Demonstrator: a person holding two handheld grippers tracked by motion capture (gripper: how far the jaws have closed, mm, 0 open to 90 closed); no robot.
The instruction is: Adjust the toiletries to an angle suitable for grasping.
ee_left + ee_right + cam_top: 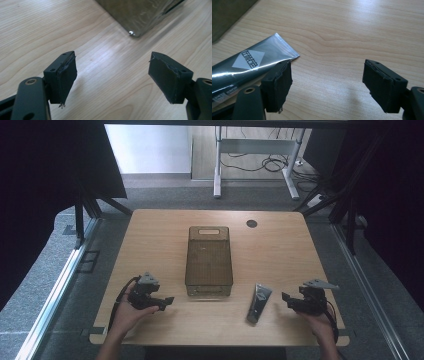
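A smoky translucent bin (209,261) stands lengthwise in the middle of the wooden table (280,250). A dark silvery tube (259,303) lies just right of the bin's near end. My left gripper (167,301) rests near the front left, open, jaws pointing right toward the bin's near corner (136,17). My right gripper (286,299) sits at the front right, open, jaws pointing left at the tube. In the right gripper view the tube (249,65), with a white diamond label, lies beyond the left jaw; nothing is between the pads.
A round cable hole (251,223) sits near the table's far right. Beyond the table stand a desk frame (255,165) and floor cables. Dark curtains hang on both sides, with metal rails along the floor.
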